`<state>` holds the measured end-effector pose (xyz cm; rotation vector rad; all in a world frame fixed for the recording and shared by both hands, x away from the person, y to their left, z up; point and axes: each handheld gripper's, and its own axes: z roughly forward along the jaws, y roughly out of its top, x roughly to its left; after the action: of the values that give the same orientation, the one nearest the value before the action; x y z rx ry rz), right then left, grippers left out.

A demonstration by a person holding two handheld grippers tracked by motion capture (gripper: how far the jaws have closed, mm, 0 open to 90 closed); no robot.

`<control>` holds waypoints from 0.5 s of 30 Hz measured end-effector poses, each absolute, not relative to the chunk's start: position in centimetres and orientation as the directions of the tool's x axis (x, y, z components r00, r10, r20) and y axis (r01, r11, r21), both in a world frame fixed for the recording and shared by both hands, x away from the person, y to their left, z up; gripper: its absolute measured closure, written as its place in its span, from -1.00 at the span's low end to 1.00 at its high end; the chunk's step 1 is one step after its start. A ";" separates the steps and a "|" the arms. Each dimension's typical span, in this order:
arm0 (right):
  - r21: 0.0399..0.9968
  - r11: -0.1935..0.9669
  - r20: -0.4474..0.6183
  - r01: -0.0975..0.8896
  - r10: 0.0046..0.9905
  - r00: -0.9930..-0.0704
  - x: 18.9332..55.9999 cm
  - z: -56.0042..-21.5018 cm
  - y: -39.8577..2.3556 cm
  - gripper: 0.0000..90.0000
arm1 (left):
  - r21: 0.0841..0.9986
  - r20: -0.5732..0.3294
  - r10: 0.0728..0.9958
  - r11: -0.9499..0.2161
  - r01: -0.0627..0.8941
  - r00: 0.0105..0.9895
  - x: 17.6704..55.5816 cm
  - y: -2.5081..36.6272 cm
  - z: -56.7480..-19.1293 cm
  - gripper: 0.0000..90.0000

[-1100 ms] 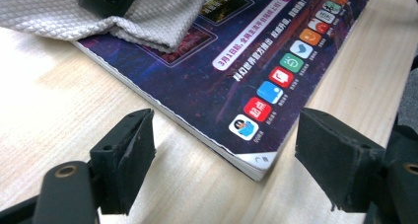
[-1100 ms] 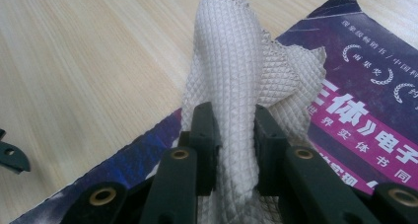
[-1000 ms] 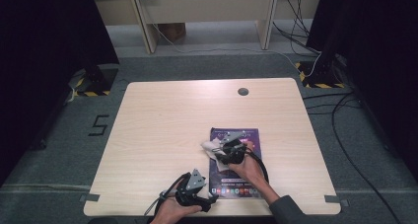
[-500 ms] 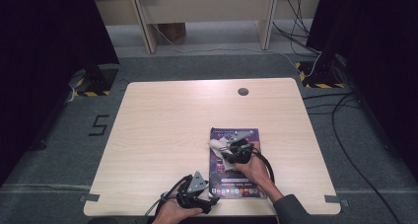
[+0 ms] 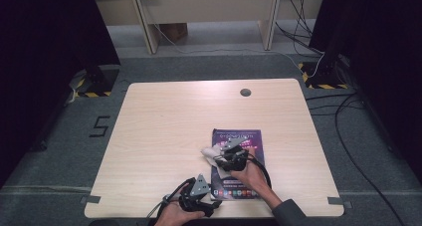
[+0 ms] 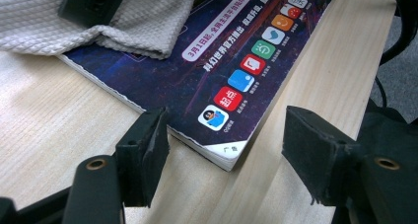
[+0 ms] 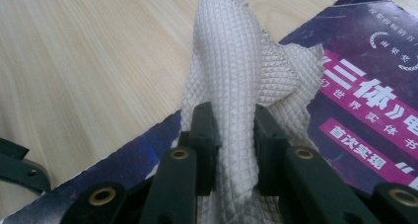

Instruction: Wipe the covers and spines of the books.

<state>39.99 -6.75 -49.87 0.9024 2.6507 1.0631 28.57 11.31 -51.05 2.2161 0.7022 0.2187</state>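
- High view: a purple-covered magazine (image 5: 239,161) lies flat on the light wooden table (image 5: 164,136), near the person's edge and right of the middle.
- A white cloth (image 5: 211,154) sits bunched at the magazine's left edge, partly on the cover and partly on the bare wood.
- The right gripper (image 5: 230,160) rests on the magazine just beside the cloth, with the person's right hand (image 5: 251,176) behind it; from this height its jaws are too small to read.
- The left gripper (image 5: 196,200) sits at the near edge of the table, just beside the magazine's near left corner, with the left hand (image 5: 174,213) on it.
- Left gripper view: the jaws of the left gripper (image 6: 224,147) stand apart, having just been closing. The near corner of the magazine (image 6: 222,86) lies between them, but neither pad touches it.
- The cloth (image 6: 98,21) lies farther off on the cover, and the other gripper's dark jaw presses on it at the top of the view.
- Right gripper view: the right gripper (image 7: 231,140) pinches a fold of the waffle-textured cloth (image 7: 231,81) between its two pads, which are pressed close on the fabric.
- The cloth rises in a bunched ridge above the jaws, over the edge of the magazine (image 7: 369,100), with bare table (image 7: 88,51) to the left.
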 end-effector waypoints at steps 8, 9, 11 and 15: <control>0.664 0.559 0.076 0.496 0.610 -0.789 40.3 -49.8 -8.3 0.68 | 0.735 -0.062 0.558 -0.536 0.416 0.828 28.6 11.6 -50.9 -0.31; 0.665 0.553 0.077 0.502 0.618 -0.783 40.3 -49.8 -8.7 0.68 | 0.736 -0.062 0.558 -0.535 0.415 0.828 28.6 11.6 -50.9 -0.31; 0.665 0.537 0.087 0.519 0.634 -0.768 40.5 -49.8 -9.6 0.68 | 0.731 -0.061 0.556 -0.541 0.416 0.829 28.6 11.5 -51.0 -0.31; 0.667 0.511 0.079 0.542 0.675 -0.734 40.8 -49.7 -11.9 0.68 | 0.734 -0.063 0.558 -0.536 0.417 0.827 28.6 11.5 -51.0 -0.31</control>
<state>40.76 -11.89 -49.73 1.0437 2.5610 1.0278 28.57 11.54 -50.98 2.2131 0.7105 0.2281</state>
